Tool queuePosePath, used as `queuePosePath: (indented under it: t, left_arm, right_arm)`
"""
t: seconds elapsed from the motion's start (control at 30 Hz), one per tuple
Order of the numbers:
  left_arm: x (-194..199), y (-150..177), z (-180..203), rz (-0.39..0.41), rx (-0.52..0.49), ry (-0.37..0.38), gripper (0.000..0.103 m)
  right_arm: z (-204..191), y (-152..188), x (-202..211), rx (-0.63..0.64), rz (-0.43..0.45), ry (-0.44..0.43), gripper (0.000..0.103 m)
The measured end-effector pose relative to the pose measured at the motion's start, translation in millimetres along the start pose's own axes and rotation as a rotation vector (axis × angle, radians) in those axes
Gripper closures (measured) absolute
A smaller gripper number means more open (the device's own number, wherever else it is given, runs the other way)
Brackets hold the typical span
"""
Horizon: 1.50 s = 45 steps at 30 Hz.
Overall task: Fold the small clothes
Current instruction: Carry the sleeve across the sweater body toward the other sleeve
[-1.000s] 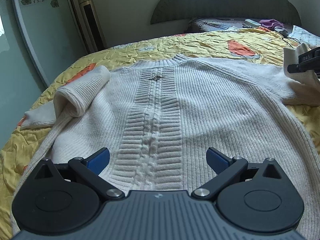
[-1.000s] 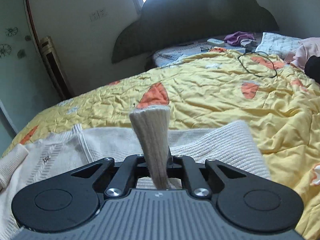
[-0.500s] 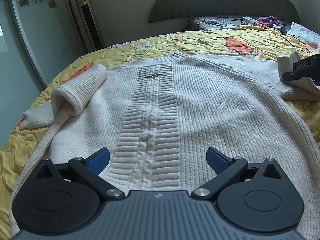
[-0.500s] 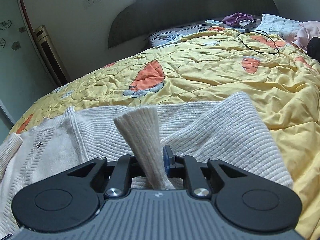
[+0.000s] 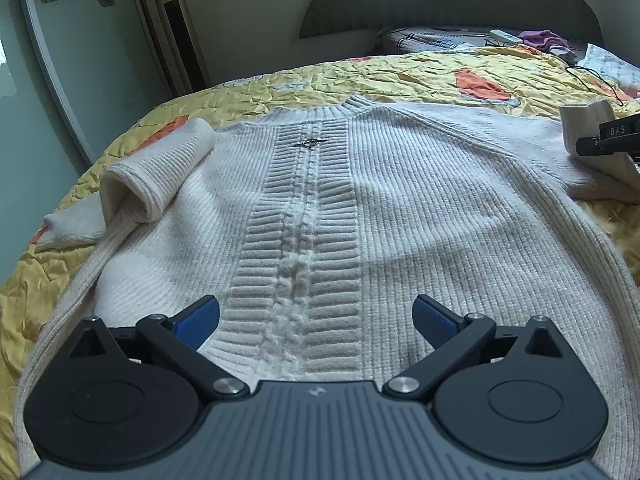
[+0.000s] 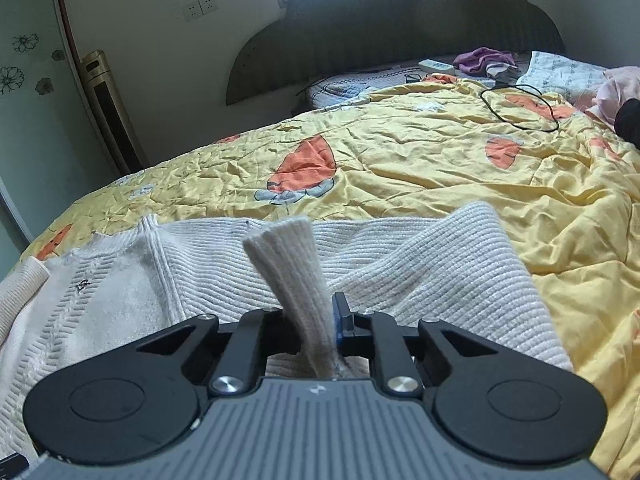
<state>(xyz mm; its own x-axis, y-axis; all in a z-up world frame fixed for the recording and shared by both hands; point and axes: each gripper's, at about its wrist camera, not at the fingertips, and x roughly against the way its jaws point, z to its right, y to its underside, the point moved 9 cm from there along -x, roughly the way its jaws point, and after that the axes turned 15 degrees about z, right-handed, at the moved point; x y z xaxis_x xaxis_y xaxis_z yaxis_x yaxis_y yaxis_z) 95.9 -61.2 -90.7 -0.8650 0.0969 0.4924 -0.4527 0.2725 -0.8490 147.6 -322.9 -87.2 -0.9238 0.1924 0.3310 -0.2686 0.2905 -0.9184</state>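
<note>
A cream ribbed knit sweater [image 5: 400, 208] lies flat, front up, on the yellow bedspread. Its left sleeve [image 5: 156, 176] is folded in over the chest, cuff toward the collar. My left gripper [image 5: 316, 320] is open and empty, low over the sweater's hem. My right gripper [image 6: 316, 320] is shut on the right sleeve's cuff [image 6: 292, 272], which stands up between its fingers; the sleeve [image 6: 448, 264] bends beside it. In the left wrist view the right gripper [image 5: 612, 140] holds the cuff at the sweater's right shoulder.
The yellow quilt [image 6: 400, 160] with orange prints covers the bed. A black cable [image 6: 520, 108], a remote [image 6: 436, 66] and purple cloth [image 6: 484, 58] lie near the headboard. A tower fan [image 5: 176, 28] stands by the wall on the left.
My right gripper has come down and inward with the cuff, toward the sweater's right shoulder. My left gripper has stayed open over the hem.
</note>
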Motion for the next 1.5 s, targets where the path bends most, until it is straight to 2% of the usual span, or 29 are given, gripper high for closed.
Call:
queuePosePath:
  t: [0.3, 0.4, 0.63, 0.9, 1.1, 1.5]
  left_arm:
    - [-10.8, 2.4, -13.2, -0.032, 0.030, -0.050, 0.000]
    - [-12.4, 3.3, -14.7, -0.037, 0.036, -0.051, 0.000]
    - [-13.8, 5.6, -16.6, -0.040, 0.036, -0.045, 0.000]
    - [-15.7, 8.2, -21.1, -0.051, 0.062, -0.042, 0.000]
    - [-15.6, 9.4, -21.4, -0.049, 0.060, -0.039, 0.000]
    - [-15.2, 11.5, -21.8, -0.046, 0.054, -0.034, 0.000]
  right_arm:
    - [-23.6, -32.9, 10.5, 0.101, 0.097, 0.010, 0.086]
    - [-35.9, -41.2, 10.6, 0.112, 0.113, -0.012, 0.086]
    - [-62.5, -30.5, 3.7, 0.162, 0.090, -0.043, 0.086]
    - [-90.2, -45.4, 5.4, 0.220, 0.129, -0.070, 0.086]
    - [-108.1, -35.3, 0.2, 0.227, 0.107, -0.097, 0.086]
    - [-138.9, -36.3, -5.2, 0.278, 0.122, -0.126, 0.087]
